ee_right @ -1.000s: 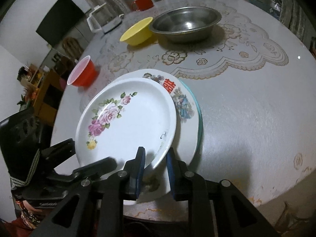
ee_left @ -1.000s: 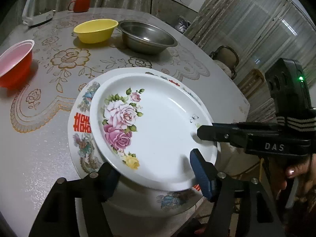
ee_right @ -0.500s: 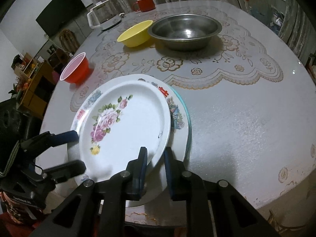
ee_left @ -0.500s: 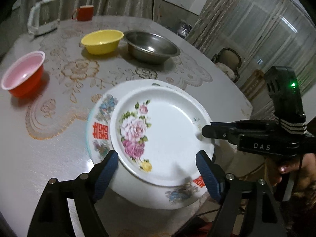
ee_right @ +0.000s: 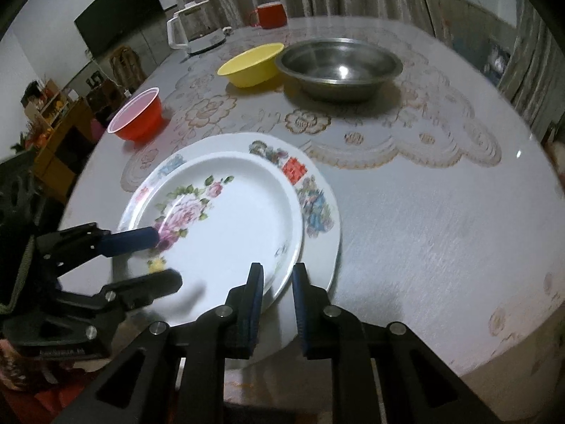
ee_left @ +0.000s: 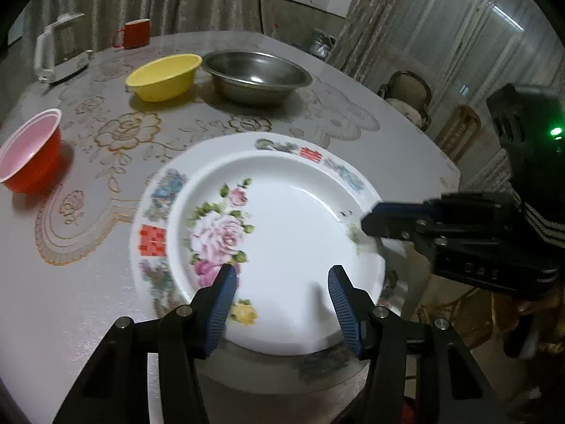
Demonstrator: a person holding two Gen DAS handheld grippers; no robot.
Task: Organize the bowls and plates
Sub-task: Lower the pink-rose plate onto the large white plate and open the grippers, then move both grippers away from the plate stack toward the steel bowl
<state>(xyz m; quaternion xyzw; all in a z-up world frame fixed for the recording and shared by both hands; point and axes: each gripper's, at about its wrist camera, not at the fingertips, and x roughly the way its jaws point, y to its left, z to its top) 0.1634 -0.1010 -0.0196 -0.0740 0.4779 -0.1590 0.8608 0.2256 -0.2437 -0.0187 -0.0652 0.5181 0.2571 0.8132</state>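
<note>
The rose plate (ee_left: 289,247) lies on the bigger plate (ee_left: 155,219) near the counter (ee_right: 441,229) edge, its rim tilted up on the right tool's side. The right tool (ee_right: 277,275) is nearly closed, its pads pinching the rose plate's rim; its jaws have just been closing further on it. The left tool (ee_left: 280,282) stands partly open over the rose plate, its jaws having just been closing, pads apart and gripping nothing. Beyond the plates, a red bowl (ee_left: 30,152) sits off to the left, and a yellow bowl (ee_left: 164,76) and steel bowl (ee_left: 256,76) stand side by side farther back. A red mug (ee_right: 270,14) and white kettle (ee_right: 192,30) stand behind those bowls.
</note>
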